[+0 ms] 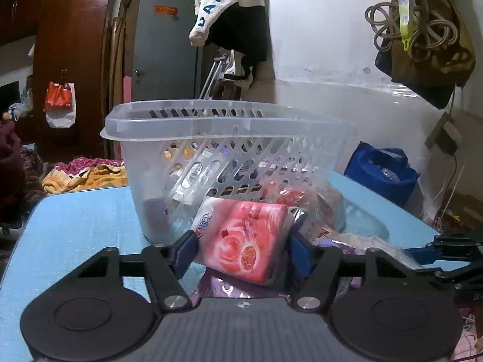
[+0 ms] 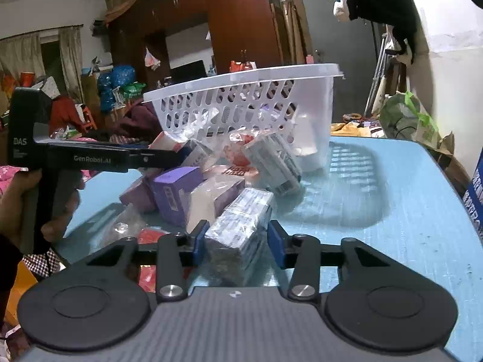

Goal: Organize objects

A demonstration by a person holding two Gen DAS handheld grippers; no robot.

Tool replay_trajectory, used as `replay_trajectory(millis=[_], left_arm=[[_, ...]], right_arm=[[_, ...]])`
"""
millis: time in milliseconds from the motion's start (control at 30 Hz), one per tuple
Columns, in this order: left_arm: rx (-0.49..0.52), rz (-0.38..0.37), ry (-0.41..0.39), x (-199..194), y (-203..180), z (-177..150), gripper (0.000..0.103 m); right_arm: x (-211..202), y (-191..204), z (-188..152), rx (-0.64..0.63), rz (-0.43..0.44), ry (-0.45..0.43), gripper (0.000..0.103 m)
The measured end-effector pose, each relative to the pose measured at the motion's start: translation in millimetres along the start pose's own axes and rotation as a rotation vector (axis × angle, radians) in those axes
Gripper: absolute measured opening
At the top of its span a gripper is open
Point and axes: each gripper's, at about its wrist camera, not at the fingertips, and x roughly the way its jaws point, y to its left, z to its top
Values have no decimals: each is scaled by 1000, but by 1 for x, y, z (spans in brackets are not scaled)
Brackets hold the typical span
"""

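Note:
A clear slotted plastic basket stands on the blue table, with several packets inside; it also shows in the right wrist view. My left gripper is shut on a pink soap packet, just in front of the basket. My right gripper is around a silver-wrapped packet with both pads touching its sides. A pile of purple boxes, wrapped packets and red packets lies before the basket. The left gripper's body shows at the left.
A blue bag sits beyond the table's right edge. Clothes and a coiled rope hang on the wall. A green bag lies past the far table edge. Bare blue tabletop lies to the right of the pile.

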Motion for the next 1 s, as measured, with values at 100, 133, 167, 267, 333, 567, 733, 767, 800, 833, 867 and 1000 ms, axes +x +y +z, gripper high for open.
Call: replay_trajectory(millis=[100, 133, 167, 267, 333, 567, 733, 767, 800, 833, 867, 1000], left_arm=[[16, 7, -36, -5, -3, -3, 61], [17, 5, -50, -8, -3, -3, 60], [16, 0, -61, -10, -3, -2, 60], [24, 1, -54, -10, -5, -1, 59], [28, 5, -59, -10, -5, -1, 59], [17, 1, -103, -21, -4, 0, 58], [-1, -17, -166, -39, -3, 8, 57], [-6, -29, -185, -44, -4, 15, 57], [-7, -37, -201, -48, -4, 21, 57], [-6, -43, -218, -52, -4, 30, 57], [-4, -46, -234, -54, -5, 42, 57], [-7, -22, -244, -40, -4, 96, 57]], right_arm=[[-6, -2, 1, -2, -27, -20, 42], [-8, -3, 2, 0, -28, -28, 41], [-11, -4, 3, 3, -34, -35, 41], [-14, -8, 7, 6, -44, -44, 37], [-16, -10, 7, 11, -44, -52, 36], [-22, -16, 12, 18, -61, -75, 36], [-32, -14, 24, 11, -62, -124, 36], [-35, -12, 31, 4, -59, -146, 36], [-38, -10, 38, -5, -58, -169, 36], [-41, -6, 51, -17, -53, -201, 36], [-42, -3, 61, -30, -47, -225, 36], [-24, 8, 123, -82, -24, -281, 36]])
